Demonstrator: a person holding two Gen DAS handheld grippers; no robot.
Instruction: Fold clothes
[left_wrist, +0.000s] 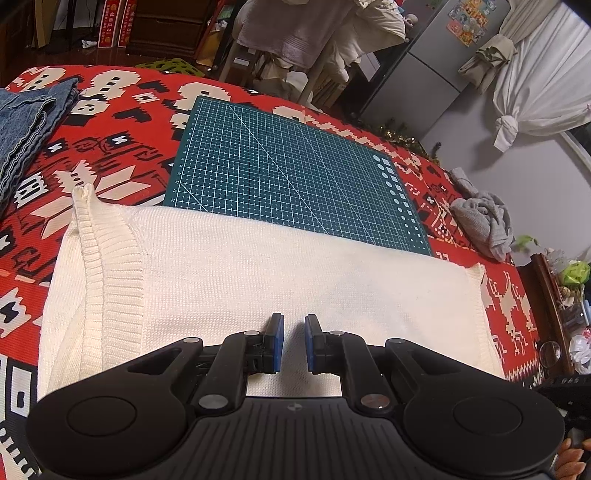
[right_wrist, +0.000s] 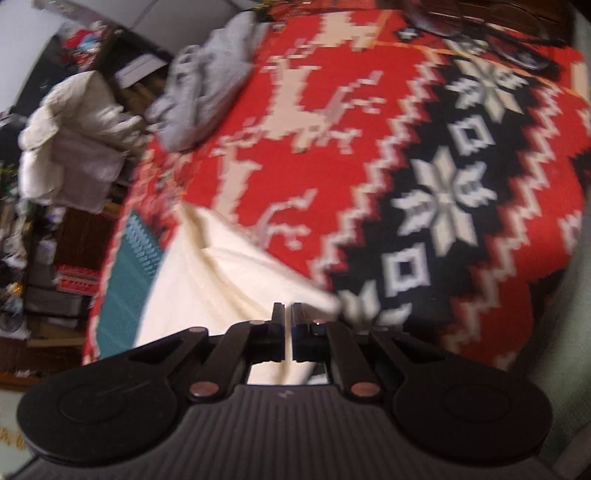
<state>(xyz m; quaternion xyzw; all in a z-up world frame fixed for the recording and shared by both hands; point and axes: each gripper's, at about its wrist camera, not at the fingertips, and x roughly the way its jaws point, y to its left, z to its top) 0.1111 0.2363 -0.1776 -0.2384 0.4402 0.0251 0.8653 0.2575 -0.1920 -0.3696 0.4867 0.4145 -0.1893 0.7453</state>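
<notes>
Two views. Left wrist: left gripper (left_wrist: 294, 341), jaws narrowly parted and empty, over a cream knit sweater (left_wrist: 258, 280) overlapping the cutting mat (left_wrist: 288, 166). Right wrist, blurred: right gripper (right_wrist: 288, 325) nearly closed, grasp unclear; a hasty pull could skew the fold.

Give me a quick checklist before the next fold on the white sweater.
1. Left gripper open above the white sweater: ok.
2. Right gripper nearly closed; holding sweater cloth: cannot tell, blurred view.
3. Sweater lying flat, far edge over the cutting mat: ok.
4. Sweater apart from the grey garment: ok.
5. Sweater apart from the folded jeans: ok.
</notes>
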